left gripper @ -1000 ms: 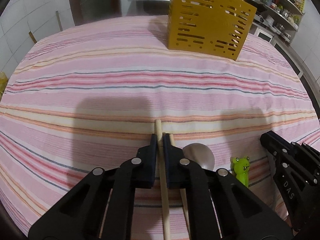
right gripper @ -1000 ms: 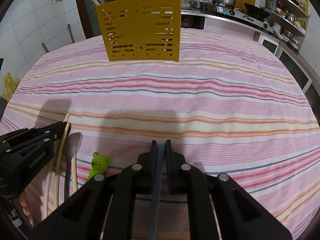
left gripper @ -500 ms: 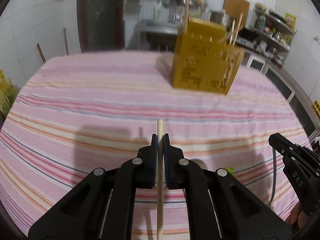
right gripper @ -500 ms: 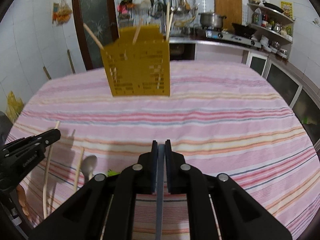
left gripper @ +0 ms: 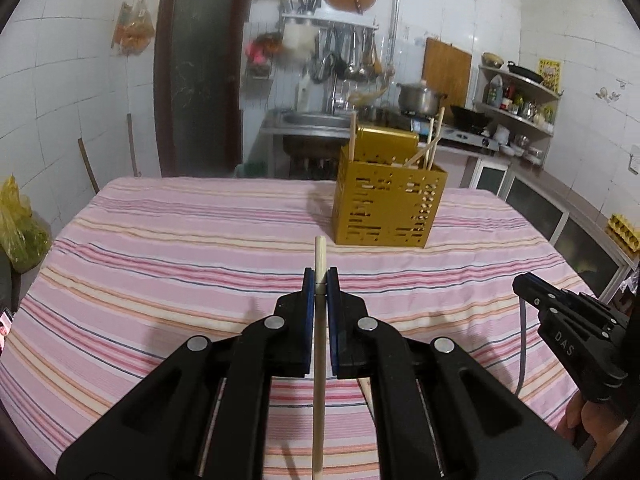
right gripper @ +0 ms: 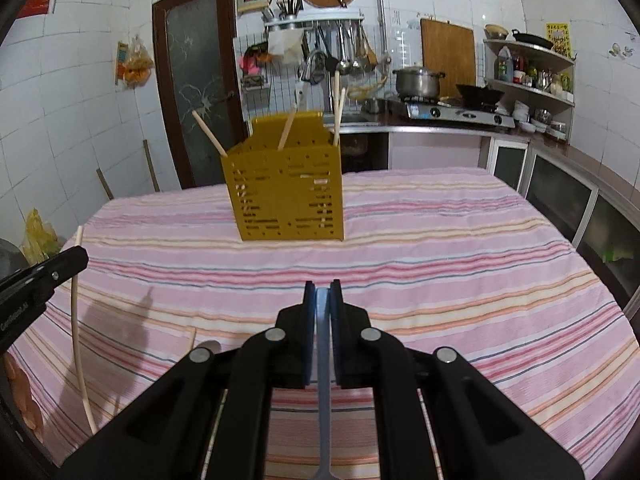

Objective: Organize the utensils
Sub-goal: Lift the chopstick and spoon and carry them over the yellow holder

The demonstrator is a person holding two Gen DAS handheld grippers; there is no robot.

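Left tongs are clamped on a wooden chopstick, its tip poking out front. Right tongs pinch a thin grey utensil handle. Both hang above the striped tabletop, with the yellow utensil holder well ahead.

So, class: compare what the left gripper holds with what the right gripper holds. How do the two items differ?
The left gripper clamps a pale wooden chopstick; the right gripper clamps a grey-blue utensil handle. The chopstick is round, its tip poking past the fingers; the handle is flat and stops between them. Both are slim, lifted above the striped tablecloth, pointing toward the yellow holder.
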